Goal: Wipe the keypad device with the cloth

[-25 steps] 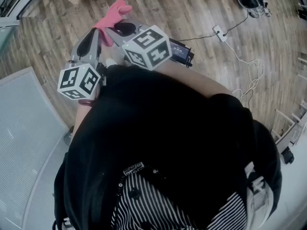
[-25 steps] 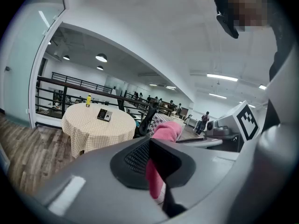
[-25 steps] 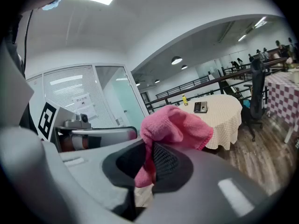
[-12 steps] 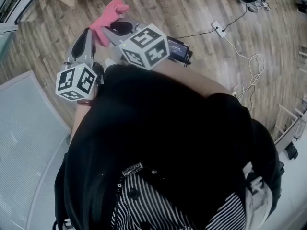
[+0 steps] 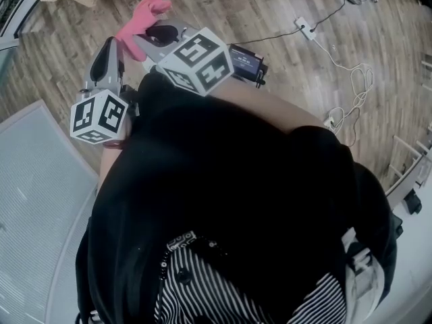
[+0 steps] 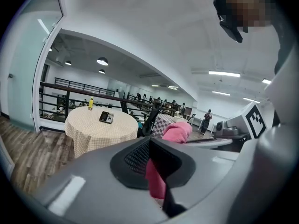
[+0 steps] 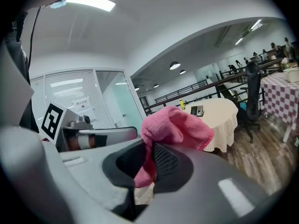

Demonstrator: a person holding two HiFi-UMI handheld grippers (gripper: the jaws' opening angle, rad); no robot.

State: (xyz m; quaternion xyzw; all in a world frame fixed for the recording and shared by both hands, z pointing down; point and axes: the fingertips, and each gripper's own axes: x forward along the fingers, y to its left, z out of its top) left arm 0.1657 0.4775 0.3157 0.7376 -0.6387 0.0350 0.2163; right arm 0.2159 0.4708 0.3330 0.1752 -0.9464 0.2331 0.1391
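Both grippers are held up over a wooden floor [image 5: 202, 5]. The right gripper [image 7: 152, 157] is clenched on a pink cloth [image 7: 175, 127], which bulges above its jaws. The left gripper [image 6: 152, 158] pinches a strip of the same cloth. The keypad device [image 6: 106, 117] lies well apart from them on a round counter [image 6: 88, 132] with a checked cover, near a yellow bottle [image 6: 90, 103].

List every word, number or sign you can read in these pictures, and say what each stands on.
None reads clearly.
Paper sign on the glass wall: print too blurred.
Lit screen of the dark device: lettering too small.
Marker cube: square patterns only, no words.
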